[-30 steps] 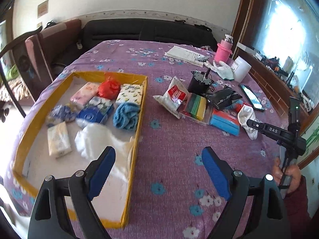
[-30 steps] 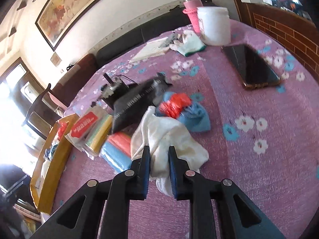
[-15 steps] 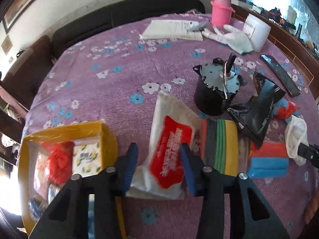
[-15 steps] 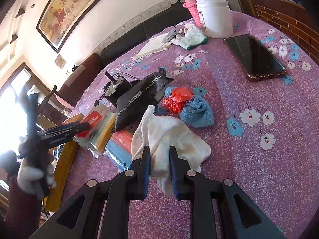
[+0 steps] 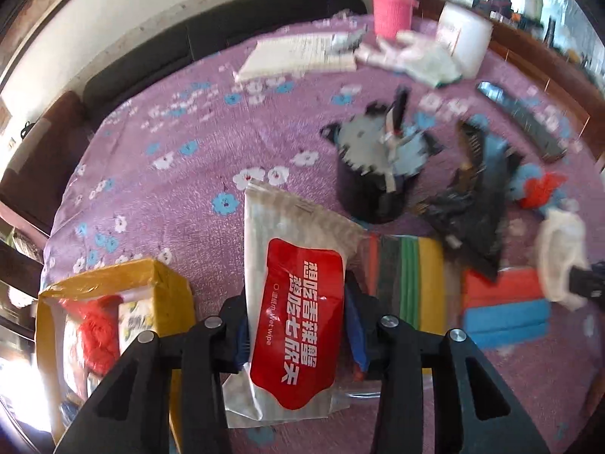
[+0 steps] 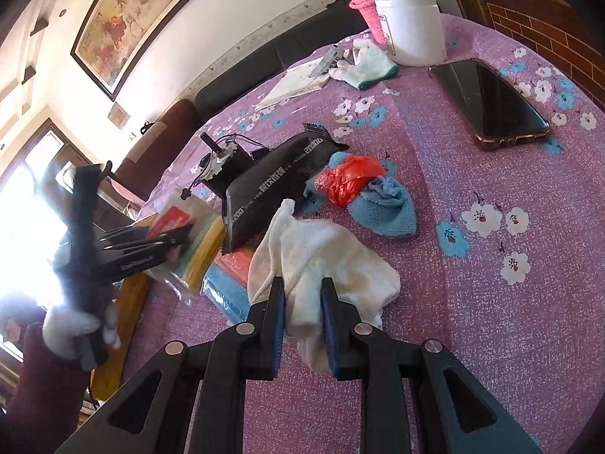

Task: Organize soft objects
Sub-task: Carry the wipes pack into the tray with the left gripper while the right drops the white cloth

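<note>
A wet wipes pack (image 5: 298, 302) with a red label lies partly on a clear pack of coloured cloths (image 5: 408, 280). My left gripper (image 5: 298, 340) has its blue pads on both sides of the wipes pack, and its jaws are closing, pressing on it. In the right wrist view the left gripper (image 6: 177, 234) reaches into that pile from the left. My right gripper (image 6: 302, 302) is shut on a fold of a white cloth (image 6: 325, 257) that rests on the purple tablecloth. The yellow box (image 5: 166, 280) at lower left holds a red bundle (image 5: 98, 333) and a tissue pack.
Beyond the white cloth lie a black pouch (image 6: 272, 189), a red bag (image 6: 348, 178), a blue knitted piece (image 6: 389, 208) and a red and blue pack (image 5: 506, 310). A black motor (image 5: 374, 174), phone (image 6: 491, 102), white jar (image 6: 412, 26), glove (image 6: 366, 64) and notebook (image 5: 298, 53) sit farther back.
My left gripper swung from over the yellow box to the wet wipes pack and closed around it. The right gripper stayed put, still holding the white cloth.
</note>
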Demonstrator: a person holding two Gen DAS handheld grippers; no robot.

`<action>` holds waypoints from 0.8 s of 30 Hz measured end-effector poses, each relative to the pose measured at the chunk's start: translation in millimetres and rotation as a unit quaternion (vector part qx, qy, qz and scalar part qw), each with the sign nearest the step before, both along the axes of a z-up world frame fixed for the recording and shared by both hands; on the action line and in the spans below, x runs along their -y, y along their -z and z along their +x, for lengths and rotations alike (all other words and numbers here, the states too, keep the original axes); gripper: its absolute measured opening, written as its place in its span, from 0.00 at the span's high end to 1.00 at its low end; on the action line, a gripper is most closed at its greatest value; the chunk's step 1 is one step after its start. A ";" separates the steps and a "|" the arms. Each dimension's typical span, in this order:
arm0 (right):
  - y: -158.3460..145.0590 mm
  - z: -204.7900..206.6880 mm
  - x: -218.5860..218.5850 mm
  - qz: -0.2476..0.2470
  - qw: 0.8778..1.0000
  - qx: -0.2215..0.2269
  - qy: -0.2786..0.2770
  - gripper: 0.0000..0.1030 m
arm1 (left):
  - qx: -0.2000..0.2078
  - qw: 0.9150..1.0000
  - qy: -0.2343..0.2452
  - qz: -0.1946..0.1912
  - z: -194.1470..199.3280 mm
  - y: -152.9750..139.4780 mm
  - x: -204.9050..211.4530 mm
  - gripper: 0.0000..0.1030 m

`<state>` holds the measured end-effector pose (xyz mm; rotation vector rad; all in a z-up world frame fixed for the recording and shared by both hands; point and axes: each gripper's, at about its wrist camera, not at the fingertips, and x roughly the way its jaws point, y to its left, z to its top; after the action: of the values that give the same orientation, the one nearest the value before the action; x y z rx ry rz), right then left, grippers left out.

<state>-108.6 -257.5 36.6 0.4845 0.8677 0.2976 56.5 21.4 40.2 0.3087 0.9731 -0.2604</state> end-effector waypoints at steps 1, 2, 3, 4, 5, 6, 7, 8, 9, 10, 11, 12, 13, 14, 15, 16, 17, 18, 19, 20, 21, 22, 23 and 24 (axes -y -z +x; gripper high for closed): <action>-0.5 -0.1 -1.1 -0.003 1.000 0.002 -0.002 0.82 | 0.007 1.000 -0.002 -0.011 -6.8 -7.2 -1.9 0.62; -1.1 -0.7 -2.6 -0.006 1.000 0.003 -0.004 0.82 | 0.014 1.000 -0.004 -0.025 -15.1 -16.0 -5.0 0.61; -2.0 -1.4 -4.4 -0.009 1.000 0.006 -0.005 0.82 | 0.020 0.999 -0.006 -0.038 -24.0 -24.8 -9.9 0.61; -3.2 -2.6 -5.7 -0.012 1.000 0.010 -0.006 0.83 | 0.028 0.998 -0.008 -0.051 -34.5 -35.0 -16.1 0.61; -4.8 -3.9 -6.2 -0.013 1.000 0.014 -0.006 0.83 | 0.034 0.997 -0.010 -0.061 -42.3 -42.3 -21.0 0.61; -5.5 -4.6 -6.2 -0.013 1.000 0.017 -0.005 0.83 | 0.037 0.997 -0.013 -0.072 -50.2 -47.7 -25.7 0.61; -6.0 -5.9 -5.1 -0.012 1.000 0.019 -0.003 0.83 | 0.039 0.995 -0.017 -0.087 -59.2 -53.0 -32.9 0.61; -6.5 -6.4 -4.1 -0.011 1.000 0.021 0.000 0.83 | 0.043 0.993 -0.025 -0.103 -72.2 -61.6 -45.8 0.61; -6.6 -6.7 -3.1 -0.011 1.000 0.021 0.002 0.83 | 0.046 0.992 -0.031 -0.112 -79.7 -66.1 -54.8 0.61; -6.5 -7.2 -1.8 -0.011 1.000 0.022 0.006 0.83 | 0.052 0.990 -0.038 -0.125 -90.1 -72.0 -66.3 0.61; -6.2 -7.5 -0.9 -0.015 1.000 0.021 0.012 0.83 | 0.058 0.988 -0.042 -0.134 -97.5 -75.9 -74.8 0.61; -5.7 -7.0 -1.1 -0.020 0.999 0.018 0.016 0.83 | 0.066 0.986 -0.047 -0.143 -107.0 -80.2 -86.1 0.61; -5.3 -5.9 -2.3 -0.027 0.999 0.015 0.017 0.83 | 0.071 0.984 -0.052 -0.153 -114.1 -82.7 -94.8 0.61; -5.2 -5.0 -3.2 -0.031 0.999 0.011 0.018 0.83 | 0.077 0.981 -0.062 -0.165 -127.0 -87.2 -109.7 0.61; -6.8 -6.0 -5.0 -0.038 0.999 0.006 0.019 0.83 | 0.081 0.980 -0.068 -0.169 -135.3 -87.8 -118.9 0.61; -8.9 -7.6 -6.1 -0.042 0.999 0.006 0.018 0.83 | 0.086 0.979 -0.076 -0.170 -142.5 -89.3 -129.9 0.61; -16.4 -14.2 -9.7 -0.045 0.999 0.008 0.013 0.83 | 0.092 0.977 -0.086 -0.171 -149.6 -90.9 -142.8 0.61; -23.9 -19.6 -13.0 -0.045 0.999 0.012 0.007 0.83 | 0.096 0.976 -0.098 -0.171 -154.5 -91.4 -157.8 0.61; -33.9 -25.7 -18.3 -0.049 0.999 0.018 0.001 0.83 | 0.096 0.975 -0.110 -0.170 -159.2 -91.3 -171.3 0.61; -42.7 -29.4 -23.2 -0.054 0.998 0.024 -0.004 0.83 | 0.095 0.973 -0.126 -0.167 -164.1 -89.6 -187.5 0.61; -56.3 -34.0 -32.5 -0.061 0.997 0.036 -0.013 0.83 | 0.095 0.972 -0.142 -0.163 -169.1 -86.9 -205.0 0.61; -64.3 -35.7 -39.4 -0.062 0.997 0.042 -0.020 0.83 | 0.094 0.970 -0.155 -0.161 -172.8 -83.9 -219.1 0.61; -76.8 -36.6 -52.4 -0.063 0.996 0.050 -0.033 0.83 | 0.091 0.968 -0.171 -0.160 -175.2 -79.6 -234.5 0.61; -85.9 -35.6 -65.0 -0.063 0.996 0.053 -0.045 0.83 | 0.087 0.965 -0.187 -0.162 -177.1 -73.9 -250.6 0.60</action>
<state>-144.1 -192.5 122.4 0.3097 0.8001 0.3454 -120.6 271.9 114.1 -0.1518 0.7815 -0.0423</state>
